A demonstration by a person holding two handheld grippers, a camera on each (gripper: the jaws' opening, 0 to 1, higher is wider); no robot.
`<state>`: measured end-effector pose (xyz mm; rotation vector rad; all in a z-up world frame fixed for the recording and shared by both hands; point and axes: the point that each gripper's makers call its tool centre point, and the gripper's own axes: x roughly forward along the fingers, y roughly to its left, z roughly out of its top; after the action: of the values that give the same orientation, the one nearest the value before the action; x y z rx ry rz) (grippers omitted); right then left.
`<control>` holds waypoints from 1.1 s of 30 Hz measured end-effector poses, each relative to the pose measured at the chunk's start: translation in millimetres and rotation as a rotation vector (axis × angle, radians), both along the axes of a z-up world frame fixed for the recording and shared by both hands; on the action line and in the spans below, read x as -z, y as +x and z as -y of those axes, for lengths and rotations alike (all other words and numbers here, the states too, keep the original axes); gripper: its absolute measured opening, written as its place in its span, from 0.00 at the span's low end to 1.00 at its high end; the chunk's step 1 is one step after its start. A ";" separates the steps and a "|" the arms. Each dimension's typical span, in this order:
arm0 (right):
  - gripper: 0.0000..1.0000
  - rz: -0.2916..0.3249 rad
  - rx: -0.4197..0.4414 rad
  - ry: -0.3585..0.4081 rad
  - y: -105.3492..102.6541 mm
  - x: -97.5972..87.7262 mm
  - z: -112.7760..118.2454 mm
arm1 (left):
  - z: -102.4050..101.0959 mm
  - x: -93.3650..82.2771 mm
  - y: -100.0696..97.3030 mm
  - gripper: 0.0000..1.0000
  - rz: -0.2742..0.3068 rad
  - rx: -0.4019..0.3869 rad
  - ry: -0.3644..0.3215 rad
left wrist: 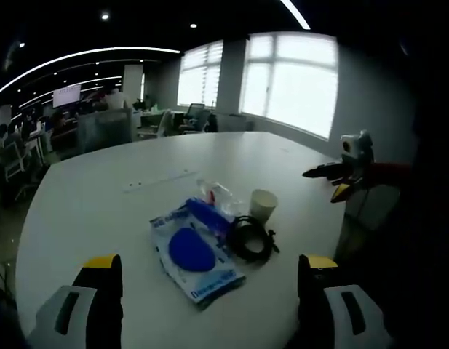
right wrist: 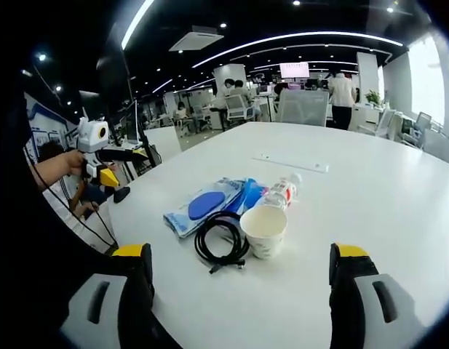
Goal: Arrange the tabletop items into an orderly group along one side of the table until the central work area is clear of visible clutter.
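Tabletop items: glossy blue packet (left wrist: pixel 195 254), coiled black cable (right wrist: pixel 222 244), paper cup (right wrist: pixel 264 230), both grippers' jaws wide apart.

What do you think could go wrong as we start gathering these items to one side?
The paper cup stands upright and looks light, so a nudge from the fingers could tip it. The black cable coil lies right against it and may drag the cup along. The plastic bottle lies on its side and could roll across the white table.
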<state>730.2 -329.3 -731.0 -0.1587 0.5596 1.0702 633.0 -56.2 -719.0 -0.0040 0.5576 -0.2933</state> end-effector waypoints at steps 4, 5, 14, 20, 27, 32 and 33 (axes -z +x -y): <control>0.98 -0.007 0.000 -0.001 -1.2 1.4 -0.1 | -1.7 0.7 -0.2 0.99 -0.003 -0.001 -0.003; 0.98 -0.009 -0.007 -0.002 -2.8 1.6 -1.0 | -1.6 0.7 -0.4 0.99 -0.004 0.000 -0.003; 0.98 -0.003 -0.007 0.001 -3.4 0.7 -2.5 | -1.0 6.2 -1.5 0.99 -0.018 0.004 -0.006; 0.98 -0.004 -0.027 -0.012 -5.9 1.7 -3.8 | 0.0 5.3 -1.0 0.99 -0.013 0.008 -0.005; 0.98 -0.002 -0.021 -0.015 -3.8 2.1 -4.9 | -2.3 3.4 -1.0 0.99 -0.009 0.002 -0.002; 0.98 -0.001 -0.019 -0.014 -2.7 2.5 -4.2 | -3.4 2.1 -0.5 0.99 -0.005 0.000 0.000; 0.98 -0.001 -0.018 -0.014 -2.6 2.5 -4.0 | -3.3 1.9 -0.4 0.99 -0.004 0.000 -0.002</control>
<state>727.6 -325.3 -733.5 -0.1756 0.5681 1.0845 632.6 -52.9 -720.9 -0.0061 0.5614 -0.2937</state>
